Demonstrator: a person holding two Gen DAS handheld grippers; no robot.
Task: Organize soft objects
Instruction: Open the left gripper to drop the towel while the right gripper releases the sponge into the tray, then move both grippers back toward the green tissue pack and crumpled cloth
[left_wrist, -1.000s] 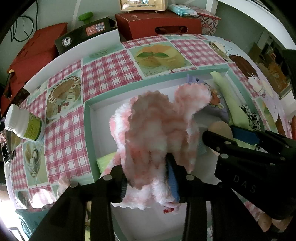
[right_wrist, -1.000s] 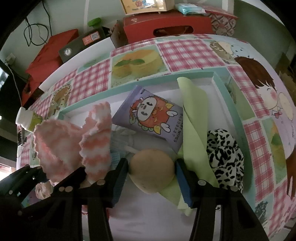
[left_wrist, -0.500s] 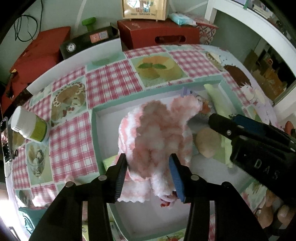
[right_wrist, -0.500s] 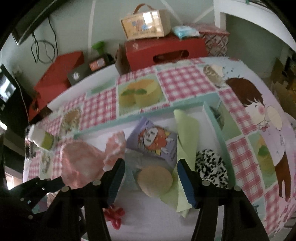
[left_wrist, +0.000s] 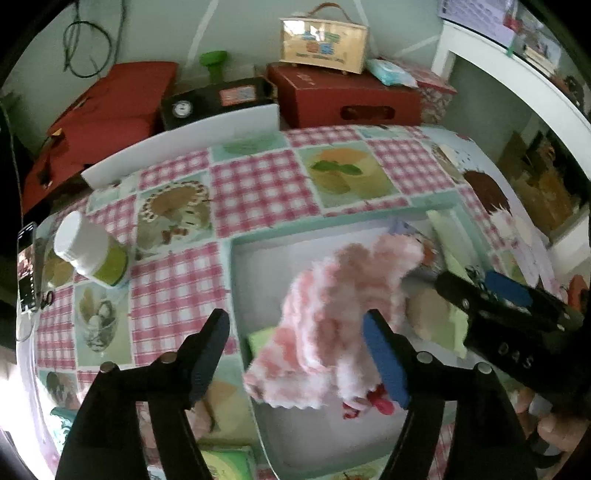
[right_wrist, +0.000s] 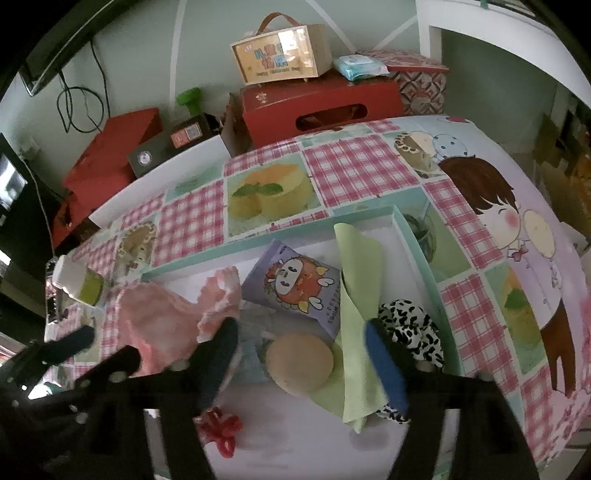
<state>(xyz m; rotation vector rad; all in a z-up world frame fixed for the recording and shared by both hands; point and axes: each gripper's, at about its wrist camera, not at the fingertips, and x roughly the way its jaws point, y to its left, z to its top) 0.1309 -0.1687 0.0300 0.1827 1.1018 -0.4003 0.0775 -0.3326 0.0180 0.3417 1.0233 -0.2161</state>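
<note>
Tabletop (right_wrist: 351, 166) w/ pink-check, cake-print cloth. On it: mint-rimmed tray (right_wrist: 417, 251) right under both hand-held grippers; white-cap bottle (left_wrist: 86, 254) on its side, far left of the left hand-held gripper (left_wrist: 295, 354), well apart from tray. Phone (left_wrist: 27, 266) at left edge, beyond bottle. Tray's far rim runs just ahead of the right hand-held gripper (right_wrist: 299, 354).

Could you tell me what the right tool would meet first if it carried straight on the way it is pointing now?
Most likely the round tan sponge, lying in the tray between the right tool's opening jaws; depth is hard to judge in this view.
</note>
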